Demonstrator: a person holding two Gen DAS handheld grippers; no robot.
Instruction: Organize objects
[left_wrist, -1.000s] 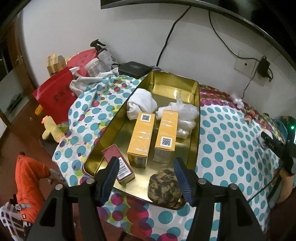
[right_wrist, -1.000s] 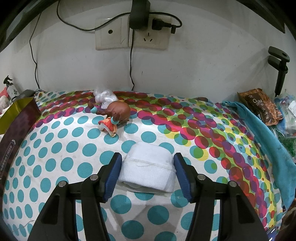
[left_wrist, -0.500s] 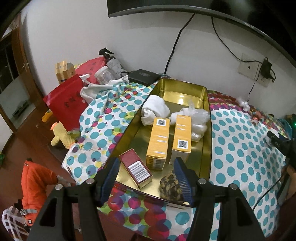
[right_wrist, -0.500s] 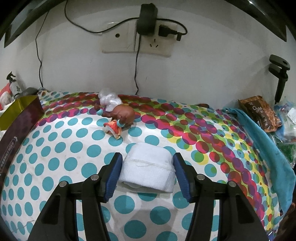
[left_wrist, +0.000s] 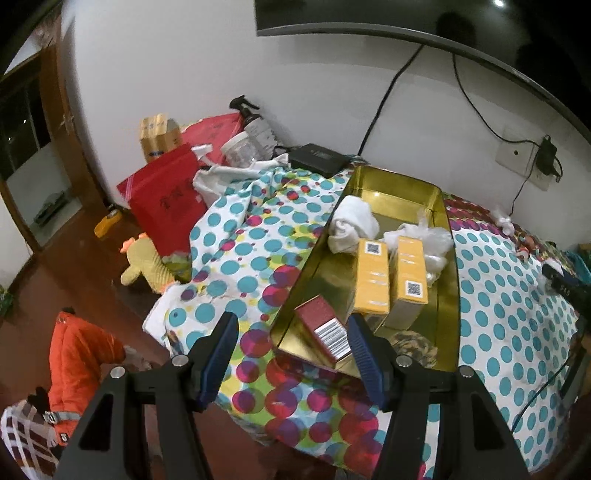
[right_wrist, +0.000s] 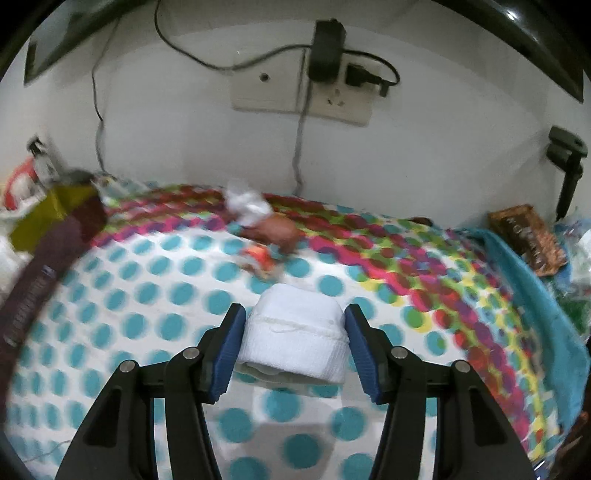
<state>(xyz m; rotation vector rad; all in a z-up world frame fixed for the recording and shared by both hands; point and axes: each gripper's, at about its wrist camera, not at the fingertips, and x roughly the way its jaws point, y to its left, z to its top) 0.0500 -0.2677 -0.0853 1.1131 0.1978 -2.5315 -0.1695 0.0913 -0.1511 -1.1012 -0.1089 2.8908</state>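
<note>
My right gripper (right_wrist: 293, 334) is shut on a folded white cloth (right_wrist: 295, 336) and holds it above the dotted tablecloth (right_wrist: 147, 314). A brown toy figure (right_wrist: 275, 232) and a white crumpled wrapper (right_wrist: 247, 205) lie beyond it. In the left wrist view a gold tray (left_wrist: 402, 184) holds two yellow boxes (left_wrist: 391, 277), a red box (left_wrist: 327, 330), a white cloth (left_wrist: 352, 223), a plastic bag (left_wrist: 430, 236) and a dark patterned ball (left_wrist: 410, 343). My left gripper (left_wrist: 290, 341) is open and empty, above the table's near left edge beside the tray.
Left of the table lie a red bag (left_wrist: 166, 195), a yellow plush toy (left_wrist: 144, 264), an orange garment (left_wrist: 81, 365), a spray bottle (left_wrist: 255, 123) and a black box (left_wrist: 317, 160). A wall socket with plugs (right_wrist: 314, 92) is behind. A teal towel (right_wrist: 532, 295) and snack packet (right_wrist: 526, 236) lie at right.
My left gripper has pulled back and to the left, away from the tray. My right gripper has lifted with the white cloth in it, and its view now blurs.
</note>
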